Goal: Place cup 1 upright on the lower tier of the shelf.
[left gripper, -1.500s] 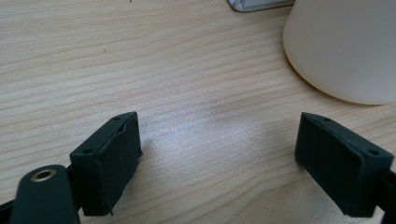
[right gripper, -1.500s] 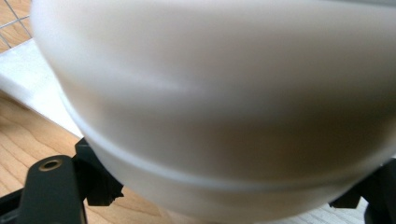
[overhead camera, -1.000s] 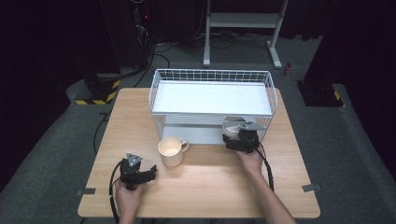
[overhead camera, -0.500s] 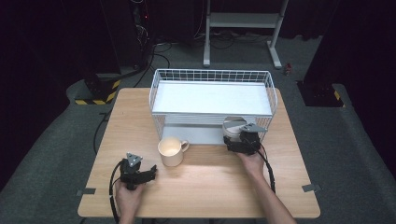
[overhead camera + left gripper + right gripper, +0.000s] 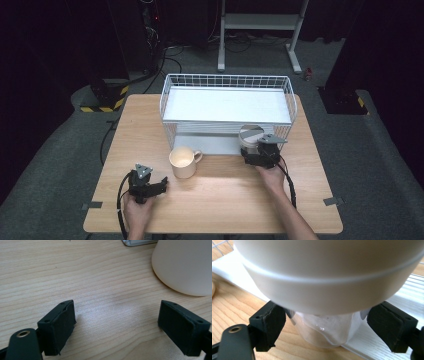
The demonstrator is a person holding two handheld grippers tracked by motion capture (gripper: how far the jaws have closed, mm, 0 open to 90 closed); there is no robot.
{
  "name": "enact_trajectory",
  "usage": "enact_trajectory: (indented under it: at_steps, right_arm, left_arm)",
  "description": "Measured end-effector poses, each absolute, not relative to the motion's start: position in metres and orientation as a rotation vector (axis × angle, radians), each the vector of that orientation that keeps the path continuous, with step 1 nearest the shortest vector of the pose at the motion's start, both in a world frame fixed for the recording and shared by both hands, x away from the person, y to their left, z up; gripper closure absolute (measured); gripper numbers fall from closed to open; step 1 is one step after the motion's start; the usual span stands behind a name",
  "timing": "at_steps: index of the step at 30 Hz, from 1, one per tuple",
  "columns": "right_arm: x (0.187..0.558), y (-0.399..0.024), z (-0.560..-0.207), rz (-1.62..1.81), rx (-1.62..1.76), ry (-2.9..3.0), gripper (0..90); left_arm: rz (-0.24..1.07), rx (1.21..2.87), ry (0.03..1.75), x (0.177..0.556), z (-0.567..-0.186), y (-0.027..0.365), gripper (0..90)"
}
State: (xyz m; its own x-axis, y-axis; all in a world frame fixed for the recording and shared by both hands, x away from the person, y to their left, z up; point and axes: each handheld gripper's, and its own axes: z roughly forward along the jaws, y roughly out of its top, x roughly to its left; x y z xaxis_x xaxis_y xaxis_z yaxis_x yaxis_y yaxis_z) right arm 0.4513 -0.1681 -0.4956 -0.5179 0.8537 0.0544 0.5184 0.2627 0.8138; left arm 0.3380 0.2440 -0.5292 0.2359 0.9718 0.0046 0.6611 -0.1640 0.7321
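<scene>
Beside the wire rack (image 5: 226, 80), the right gripper (image 5: 256, 152) is closing wide jaws around the jar (image 5: 329, 332), not yet gripping; left gripper (image 5: 150, 186) is idling wide open.

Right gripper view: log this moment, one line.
right gripper: jaws just closing around glass jar, not yet gripping | left gripper: open, empty, beside mug

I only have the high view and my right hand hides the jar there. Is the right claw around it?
Observer: Yes. The right claw straddles the clear jar just below its white lid, and its jaws have just been closing.
Operator: Gripping it?
Observer: Seemingly not; a sliver of gap shows beside each pad.
Operator: And the left claw?
Observer: The left claw is open over bare table, with the cup farther on, untouched.
</scene>
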Motion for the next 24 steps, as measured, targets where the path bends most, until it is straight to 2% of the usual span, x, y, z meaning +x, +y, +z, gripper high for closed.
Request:
enact_trajectory:
  at_steps: [3,20,24]
  right_arm:
    - [0.45,-0.168,-0.496,1.139,1.237,2.147,19.0]
    - [0.453,-0.169,-0.507,1.095,1.293,2.136,20.9]
    - [0.455,-0.17,-0.509,1.082,1.309,2.138,24.0]
  left_arm:
    - [0.655,1.903,1.493,0.338,-0.529,0.244,14.9]
    - [0.655,1.903,1.493,0.338,-0.529,0.244,14.9]
    - [0.655,1.903,1.493,0.338,-0.529,0.244,14.9]
